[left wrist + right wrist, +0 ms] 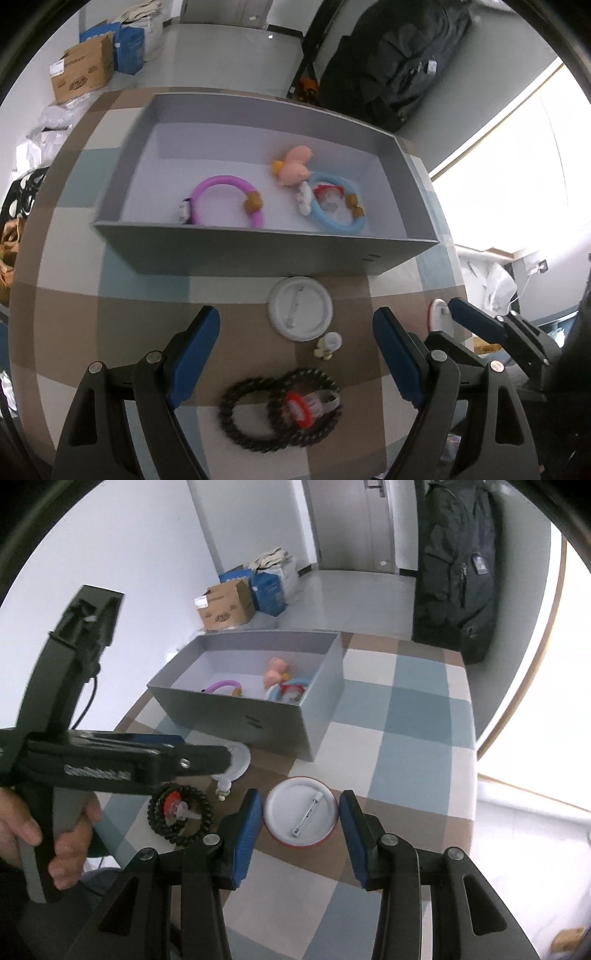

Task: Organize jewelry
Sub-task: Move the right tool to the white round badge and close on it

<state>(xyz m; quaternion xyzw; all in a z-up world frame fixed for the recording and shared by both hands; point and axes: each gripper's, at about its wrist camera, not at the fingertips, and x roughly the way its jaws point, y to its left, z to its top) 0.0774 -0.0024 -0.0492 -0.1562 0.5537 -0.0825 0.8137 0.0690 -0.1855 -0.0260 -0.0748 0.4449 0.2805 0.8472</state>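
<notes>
Grey box (236, 254) near the far edge of the checked bench (129, 325), walls upright, top open. Inside: purple ring (225, 201), blue ring (338, 206), pink figures (295, 164), all toward the right half; left half bare.

In front of the box, loose on the cloth: white badge (300, 312), face down; small pale charm (327, 345) just beside it; black bead bracelets (277, 413) with a red ring (299, 408) lying on them.

Left tool (295, 354) wide open, holding nothing, above this cluster.

Right tool (301, 836) partly open around a red-rimmed badge (301, 818) (pin side up), pads close beside its rim; contact not clear.

Beyond: pale floor, cardboard carton (225, 605), dark backpack (458, 572), bright window.
</notes>
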